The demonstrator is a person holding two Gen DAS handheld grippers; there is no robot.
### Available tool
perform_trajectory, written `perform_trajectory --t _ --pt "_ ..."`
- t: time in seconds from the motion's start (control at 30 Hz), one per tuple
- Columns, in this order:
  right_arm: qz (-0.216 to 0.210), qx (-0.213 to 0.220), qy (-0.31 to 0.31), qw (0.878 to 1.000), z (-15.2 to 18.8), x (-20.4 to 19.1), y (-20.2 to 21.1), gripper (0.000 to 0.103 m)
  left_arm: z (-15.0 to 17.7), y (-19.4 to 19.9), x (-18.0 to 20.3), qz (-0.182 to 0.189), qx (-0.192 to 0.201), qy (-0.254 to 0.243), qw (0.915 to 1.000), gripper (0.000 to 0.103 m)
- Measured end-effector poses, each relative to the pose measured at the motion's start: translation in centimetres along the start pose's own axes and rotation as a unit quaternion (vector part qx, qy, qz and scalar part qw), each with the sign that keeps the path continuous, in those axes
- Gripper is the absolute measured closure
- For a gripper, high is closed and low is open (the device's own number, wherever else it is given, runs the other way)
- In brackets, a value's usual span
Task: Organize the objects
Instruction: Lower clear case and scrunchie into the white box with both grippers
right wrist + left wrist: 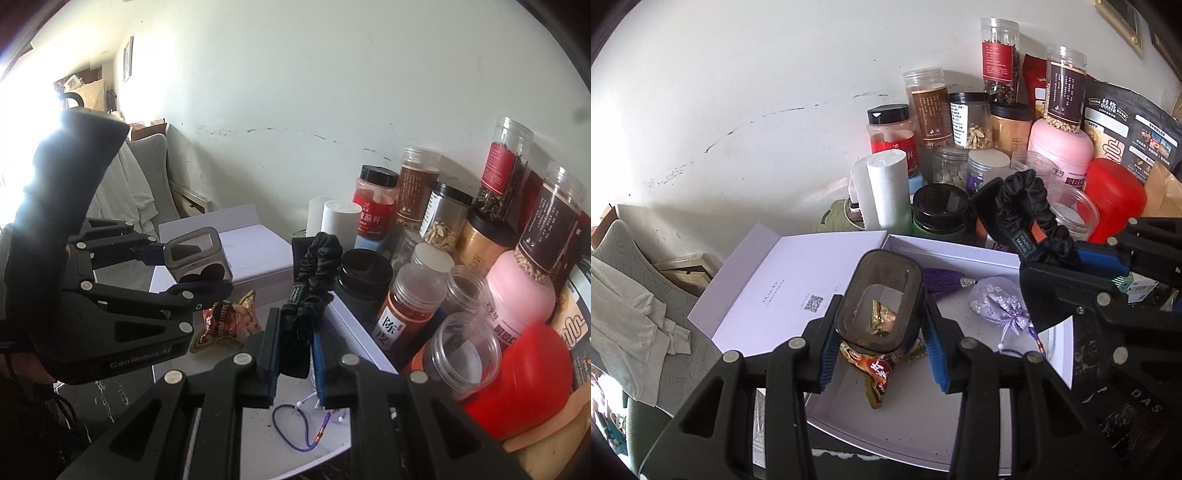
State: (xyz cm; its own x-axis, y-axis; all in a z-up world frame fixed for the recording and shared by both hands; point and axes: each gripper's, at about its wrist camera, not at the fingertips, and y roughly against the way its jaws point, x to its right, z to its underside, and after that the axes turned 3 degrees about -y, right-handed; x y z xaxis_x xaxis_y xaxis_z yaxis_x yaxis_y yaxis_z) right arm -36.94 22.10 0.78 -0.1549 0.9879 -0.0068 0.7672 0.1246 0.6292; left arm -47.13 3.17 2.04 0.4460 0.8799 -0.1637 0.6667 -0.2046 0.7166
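Two grippers work above the open white cardboard box [960,254]: our left gripper [882,350] has its jaws clamped on a small smoky clear plastic container [882,299], our right gripper [295,350] has its jaws clamped on a black fabric scrunchie [317,273]. Only the left view shows one lilac sachet [997,299]; only the right view shows one blue cord loop [295,428]. Jars crowd the box's far edge.

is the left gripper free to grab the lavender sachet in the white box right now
Probably not: the left gripper is shut on a small clear container, so its jaws are full, though the sachet lies uncovered in the white box.
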Motion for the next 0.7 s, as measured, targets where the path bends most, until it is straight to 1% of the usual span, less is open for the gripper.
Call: perform_trajectory --t 0.1,0.23,0.4,0.57,0.7 --pt "0.013 -0.008 -0.004 1.000 -0.2 0.5 -1.2 0.089 -0.7 -1.0 0.1 0.008 0.001 -0.004 1.0000 0.064" --pt "0.021 -0.019 -0.010 1.000 0.0 1.1 -2.4 0.089 -1.3 -2.5 0.6 0.006 -0.004 -0.012 0.9999 0.064" --pt "0.029 -0.038 -0.020 0.999 0.5 1.7 -4.0 0.089 -1.7 -4.1 0.9 0.023 -0.009 -0.016 0.9996 0.064" --pt "0.033 -0.051 -0.028 0.998 0.9 2.1 -5.3 0.089 -1.6 -6.1 1.2 0.040 -0.029 -0.020 0.9986 0.064" --pt "0.036 -0.066 -0.031 0.997 1.4 2.2 -6.4 0.089 -1.3 -7.9 1.5 0.041 -0.055 -0.020 0.9974 0.064"
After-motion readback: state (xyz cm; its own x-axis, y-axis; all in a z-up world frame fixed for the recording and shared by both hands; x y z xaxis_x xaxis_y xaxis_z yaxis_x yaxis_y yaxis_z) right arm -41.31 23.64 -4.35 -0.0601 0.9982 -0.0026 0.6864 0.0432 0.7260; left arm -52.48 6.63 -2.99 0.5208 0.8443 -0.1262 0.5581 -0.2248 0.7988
